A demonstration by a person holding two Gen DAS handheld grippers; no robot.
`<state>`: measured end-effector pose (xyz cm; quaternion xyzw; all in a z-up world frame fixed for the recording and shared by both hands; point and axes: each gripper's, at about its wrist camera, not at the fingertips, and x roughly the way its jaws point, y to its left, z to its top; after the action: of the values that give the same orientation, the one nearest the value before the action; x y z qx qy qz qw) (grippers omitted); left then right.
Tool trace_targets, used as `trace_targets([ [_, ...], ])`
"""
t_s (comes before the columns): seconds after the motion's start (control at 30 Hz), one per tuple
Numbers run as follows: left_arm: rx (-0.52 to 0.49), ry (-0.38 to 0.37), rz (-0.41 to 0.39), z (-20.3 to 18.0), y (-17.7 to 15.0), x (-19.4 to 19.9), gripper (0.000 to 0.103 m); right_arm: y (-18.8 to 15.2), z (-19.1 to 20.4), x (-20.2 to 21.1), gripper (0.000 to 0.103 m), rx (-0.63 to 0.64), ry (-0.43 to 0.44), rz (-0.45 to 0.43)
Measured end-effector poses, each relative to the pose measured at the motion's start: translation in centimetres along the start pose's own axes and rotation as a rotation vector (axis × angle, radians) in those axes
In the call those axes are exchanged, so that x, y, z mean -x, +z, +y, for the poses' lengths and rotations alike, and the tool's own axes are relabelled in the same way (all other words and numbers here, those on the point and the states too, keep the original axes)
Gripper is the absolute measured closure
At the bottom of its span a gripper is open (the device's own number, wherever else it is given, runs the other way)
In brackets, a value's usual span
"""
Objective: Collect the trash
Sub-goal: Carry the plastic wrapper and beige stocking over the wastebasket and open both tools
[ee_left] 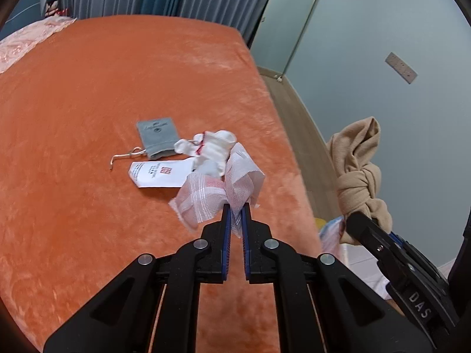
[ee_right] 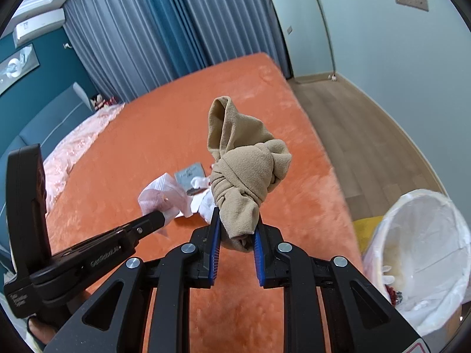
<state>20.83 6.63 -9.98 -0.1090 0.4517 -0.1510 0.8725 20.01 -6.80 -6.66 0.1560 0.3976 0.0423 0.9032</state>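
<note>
Orange bed [ee_left: 117,73], blue curtains [ee_right: 164,29]

bed cover [ee_left: 103,88]: orange plush, spread flat, fills most of both views
pink quilt [ee_right: 79,144]: pale, patterned, bunched along the head end of the bed
curtains [ee_right: 164,29]: grey and teal pleats, hanging behind the bed
headboard [ee_right: 50,120]: blue padded panel beside the quilt
air conditioner [ee_right: 38,28]: white unit, high on the teal wall
wall socket plate [ee_left: 401,68]: grey, on the pale wall
floor [ee_right: 362,135]: light wood planks beside the bed
</note>
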Motion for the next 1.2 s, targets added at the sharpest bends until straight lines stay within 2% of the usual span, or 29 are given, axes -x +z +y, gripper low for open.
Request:
trace_targets([
  [0.27, -0.039, -0.071, -0.052, -4.3, -0.9, 4.2, 0.096, 0.3, -1.6, 5.9, 0.085, -0.013, -0.013, -0.088],
  [0.5, -0.082, -0.136, -0.07, -8.0, -1.7, 6.7, 0.096, -0.2, -3.6, 9.0, 0.085, -0.033, -0.028, -0.132],
  [1.2, -0.325, -0.218, -0.044, -22.6, -4.8, 6.2, 0.096, -2.1, -13.0, 14.7, 0.084, -0.177, -0.121, -0.219],
])
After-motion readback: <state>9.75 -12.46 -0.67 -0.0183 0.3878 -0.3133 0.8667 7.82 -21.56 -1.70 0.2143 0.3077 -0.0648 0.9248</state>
